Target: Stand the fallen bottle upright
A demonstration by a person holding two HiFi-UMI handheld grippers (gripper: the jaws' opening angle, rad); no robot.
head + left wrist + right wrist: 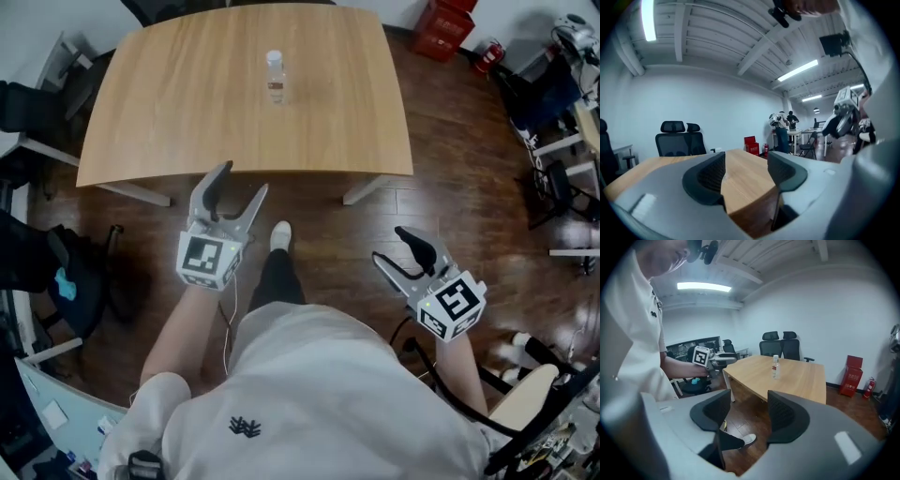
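A clear plastic bottle (274, 75) with a brown label stands upright near the middle of the wooden table (187, 112); it shows too in the right gripper view as the bottle (776, 366). My left gripper (236, 190) is open and empty, held just off the table's near edge, well short of the bottle. My right gripper (391, 251) is open and empty over the floor, to the right of the table's near corner. In the left gripper view the left gripper (746, 174) looks across the tabletop (740, 178); the bottle is out of that view.
The person's legs and a white shoe (279, 234) are below the table edge. Black office chairs (780, 345) stand behind the table. A red crate (444, 26) and an extinguisher (488, 54) sit at the back right. A dark chair (56, 272) stands left.
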